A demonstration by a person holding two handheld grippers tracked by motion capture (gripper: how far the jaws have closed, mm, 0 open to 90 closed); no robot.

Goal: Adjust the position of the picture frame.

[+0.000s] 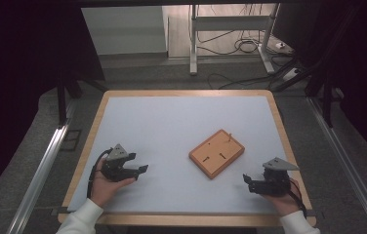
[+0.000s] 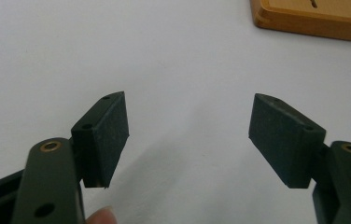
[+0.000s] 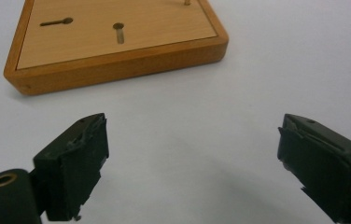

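- Left gripper [image 1: 141, 169] sits at seven o'clock on the table [image 1: 172, 122], jaws wide, nothing between them.
- Right gripper [image 1: 246, 179] at five o'clock, jaws wide too (both hands low).
- Wooden board [image 1: 216, 152] lies just right of centre, between the grippers, untouched.

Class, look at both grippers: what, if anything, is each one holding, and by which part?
Nothing is held. The left gripper and right gripper both stand open over the bare table, apart from the wooden board.
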